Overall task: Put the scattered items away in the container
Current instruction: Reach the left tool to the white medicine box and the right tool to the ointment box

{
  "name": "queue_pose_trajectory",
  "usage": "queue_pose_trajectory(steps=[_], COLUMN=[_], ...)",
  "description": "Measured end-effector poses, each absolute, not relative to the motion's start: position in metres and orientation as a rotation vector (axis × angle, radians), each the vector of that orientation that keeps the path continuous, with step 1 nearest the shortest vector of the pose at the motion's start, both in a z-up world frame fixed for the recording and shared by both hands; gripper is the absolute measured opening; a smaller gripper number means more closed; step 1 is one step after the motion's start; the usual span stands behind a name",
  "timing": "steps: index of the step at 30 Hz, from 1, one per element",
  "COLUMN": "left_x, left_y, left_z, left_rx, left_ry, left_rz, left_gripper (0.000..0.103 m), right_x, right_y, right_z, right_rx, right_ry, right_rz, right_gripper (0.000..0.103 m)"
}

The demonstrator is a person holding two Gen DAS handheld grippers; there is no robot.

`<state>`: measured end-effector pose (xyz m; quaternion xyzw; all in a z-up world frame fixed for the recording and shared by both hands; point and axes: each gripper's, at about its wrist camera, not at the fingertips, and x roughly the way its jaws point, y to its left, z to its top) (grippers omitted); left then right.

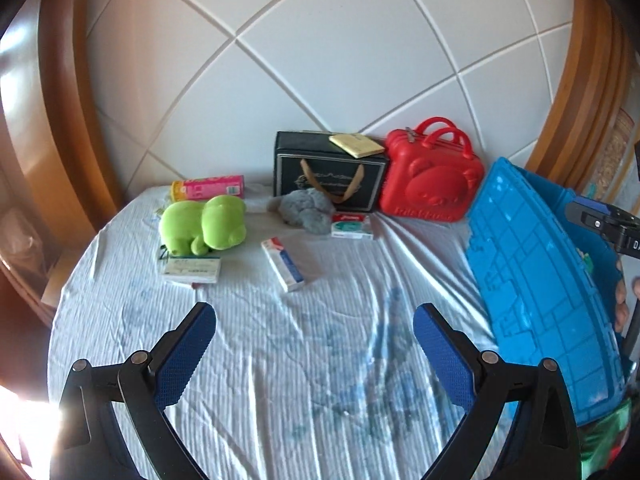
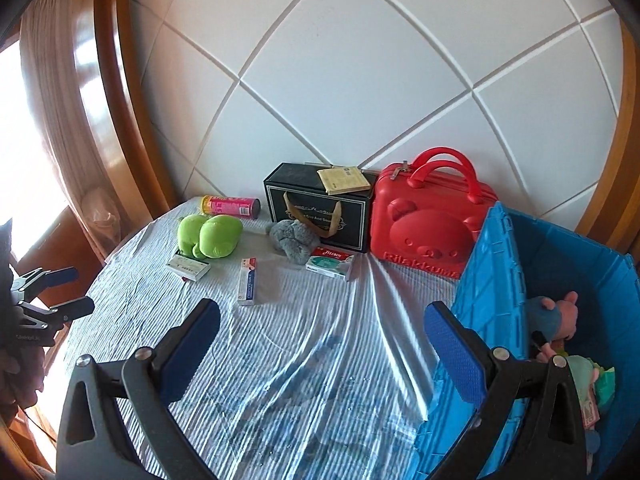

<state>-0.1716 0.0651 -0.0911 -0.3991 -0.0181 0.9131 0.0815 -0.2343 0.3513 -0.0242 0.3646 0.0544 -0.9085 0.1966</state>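
A blue plastic crate stands at the right of the cloth-covered table and holds several soft toys. Scattered on the cloth are a green plush, a grey plush, a white-and-blue box, a green-and-white box in front of the green plush, a red-and-green box, and a pink can. My left gripper is open and empty above the cloth. My right gripper is open and empty, its right finger next to the crate's wall.
A black gift box with a yellow booklet on top and a red bear-face case stand at the back against the white padded wall. Wooden frames flank both sides. The left gripper also shows at the left edge of the right wrist view.
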Motion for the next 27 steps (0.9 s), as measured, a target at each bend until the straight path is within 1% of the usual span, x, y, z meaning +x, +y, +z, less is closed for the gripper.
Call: queue_pose_trajectory(steps=[4, 9, 14, 17, 20, 22, 27], left_x=[-0.195, -0.238, -0.297, -0.333, -0.366, -0.383, -0.406], left_y=[0.017, -0.040, -0.072, -0.082, -0.085, -0.086, -0.088], left_z=[-0.123, -0.173, -0.237, -0.275, -0.314, -0.339, -0.374], left_rx=[-1.240, -1.296, -1.357, -1.391, -1.448, -1.508, -1.503], left_ry=[-0.010, 0.014, 0.058, 0.045, 0.131, 0.236, 0.423], left_rz=[2.792, 2.812, 2.731, 2.687, 2.644, 2.610, 2.544], left_gripper=[0.100, 0.100, 0.100, 0.100, 0.100, 0.100, 0.100], right_x=[-0.255, -0.285, -0.316, -0.328, -0.333, -0.334, -0.342], right_y=[0.303, 0.243, 0.193, 0.169, 0.155, 0.149, 0.139], right_z=[-0.058, -0.113, -0.172, -0.202, -0.222, -0.232, -0.263], right_rx=[1.062, 1.141, 1.240, 1.296, 1.335, 1.364, 1.428], right_ry=[0.179, 0.208, 0.224, 0.245, 0.262, 0.269, 0.300], right_rz=[-2.505, -2.452, -2.401, -2.376, -2.355, -2.344, -2.326], right_gripper=[0.103, 0.103, 0.103, 0.103, 0.103, 0.103, 0.103])
